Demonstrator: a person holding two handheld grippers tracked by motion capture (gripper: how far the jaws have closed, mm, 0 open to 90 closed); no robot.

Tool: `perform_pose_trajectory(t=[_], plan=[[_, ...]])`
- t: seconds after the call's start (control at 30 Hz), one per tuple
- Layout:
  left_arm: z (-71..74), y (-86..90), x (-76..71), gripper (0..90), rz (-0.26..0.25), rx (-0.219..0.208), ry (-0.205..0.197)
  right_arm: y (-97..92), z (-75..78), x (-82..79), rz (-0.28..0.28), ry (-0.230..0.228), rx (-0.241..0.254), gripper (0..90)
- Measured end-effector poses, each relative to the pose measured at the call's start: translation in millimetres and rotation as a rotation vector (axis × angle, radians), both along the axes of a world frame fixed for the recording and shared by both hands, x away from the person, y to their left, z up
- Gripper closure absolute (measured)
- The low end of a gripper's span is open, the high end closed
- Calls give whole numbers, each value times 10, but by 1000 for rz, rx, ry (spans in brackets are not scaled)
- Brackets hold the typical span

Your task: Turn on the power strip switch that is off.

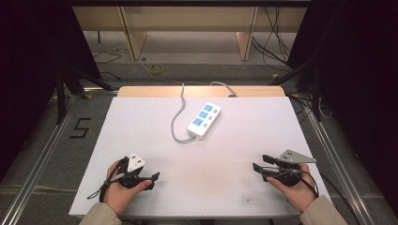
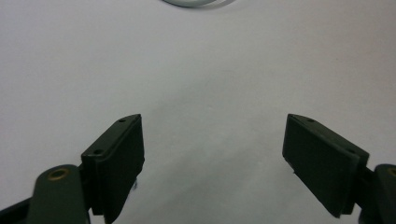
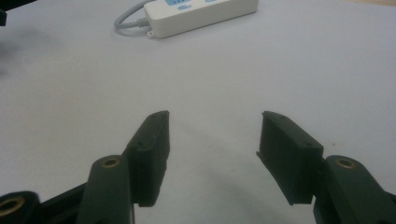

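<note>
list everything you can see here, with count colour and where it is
power strip: 1, white with blue sockets, far centre of the table
cord: 1, grey, runs from the strip's near end, loops left and goes off the far edge
table: 1, white top, centre of the high view
figure 5 mark: 1, black, on the floor left of the table
left gripper: 1, black, near left of the table, jaws apart, holding nothing
right gripper: 1, black, near right, jaws apart, holding nothing

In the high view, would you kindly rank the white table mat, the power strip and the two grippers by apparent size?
1. White table mat.
2. Left gripper and right gripper: alike, unranked.
3. Power strip, slightly smaller, though farther away, so unsure.
</note>
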State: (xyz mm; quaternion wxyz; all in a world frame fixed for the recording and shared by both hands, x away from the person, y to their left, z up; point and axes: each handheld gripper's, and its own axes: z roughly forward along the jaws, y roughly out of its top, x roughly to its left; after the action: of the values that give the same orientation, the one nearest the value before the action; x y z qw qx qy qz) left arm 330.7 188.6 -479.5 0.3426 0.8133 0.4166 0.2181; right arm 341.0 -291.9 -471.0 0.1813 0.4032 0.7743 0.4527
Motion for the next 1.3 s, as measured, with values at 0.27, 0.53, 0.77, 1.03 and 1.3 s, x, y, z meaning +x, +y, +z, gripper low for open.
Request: perform_pose_trajectory(t=[0.27,0.53,0.77,1.03,1.3], plan=[[-6,-23,4,209,0,5,-2,-13,-8,3,-2,10,-16,459],[-7,-45,5,218,-8,4,-7,-15,32,55,4,16,-97,699],[-5,-38,3,220,-4,2,-8,31,94,119,-4,19,-143,860],[2,-34,-2,223,-1,0,-13,85,190,210,-13,28,-167,900],[5,-30,2,231,-2,-2,-16,166,233,305,7,48,-194,900]])
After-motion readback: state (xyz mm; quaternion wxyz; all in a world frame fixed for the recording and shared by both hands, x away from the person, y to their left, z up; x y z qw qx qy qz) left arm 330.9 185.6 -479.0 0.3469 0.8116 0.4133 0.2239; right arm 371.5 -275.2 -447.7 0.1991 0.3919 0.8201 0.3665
